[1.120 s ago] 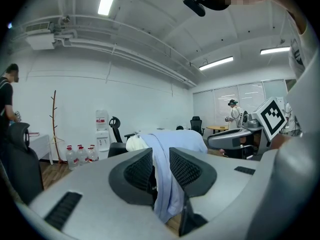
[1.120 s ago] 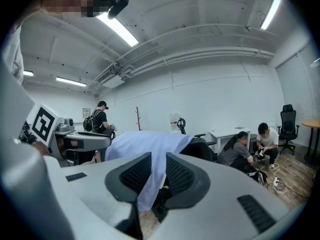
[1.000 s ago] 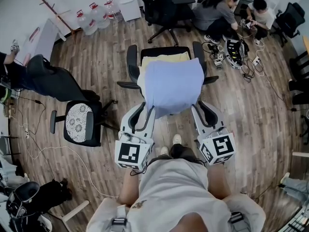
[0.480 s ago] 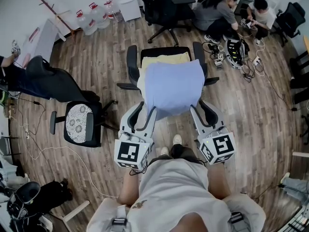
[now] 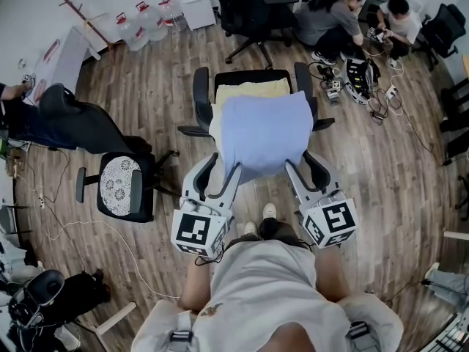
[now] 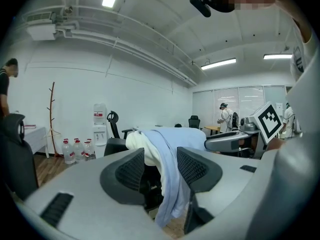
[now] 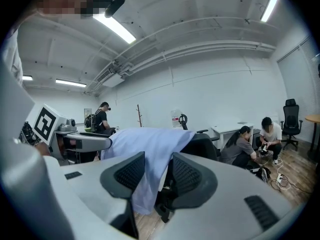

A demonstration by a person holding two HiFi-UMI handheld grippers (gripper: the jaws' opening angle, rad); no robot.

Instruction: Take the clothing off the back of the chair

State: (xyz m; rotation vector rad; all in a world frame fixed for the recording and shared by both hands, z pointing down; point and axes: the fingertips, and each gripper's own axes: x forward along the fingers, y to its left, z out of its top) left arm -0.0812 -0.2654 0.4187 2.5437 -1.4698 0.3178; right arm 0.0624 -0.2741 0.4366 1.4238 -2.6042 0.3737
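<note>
I stand behind the black office chair, a hand-held gripper in each hand, both pointing at its backrest. The light blue cloth garment is draped over the top of the backrest and hangs down the side that faces me; a pale yellow garment lies under it and shows on the seat side.

My left hand-held gripper is at the lower left corner of the blue garment. Its jaws are opening, and in the left gripper view the hanging blue edge shows in the gap between the two black ribbed pads, with neither pad pressing on it.

My right hand-held gripper is at the lower right corner (much the same picture, mirrored). Its jaws are opening too, and the blue fabric hangs in the gap in front of them, not clamped.

The chair stands on a wooden plank floor. A second black chair with a patterned seat cushion stands to my left, well apart.
</note>
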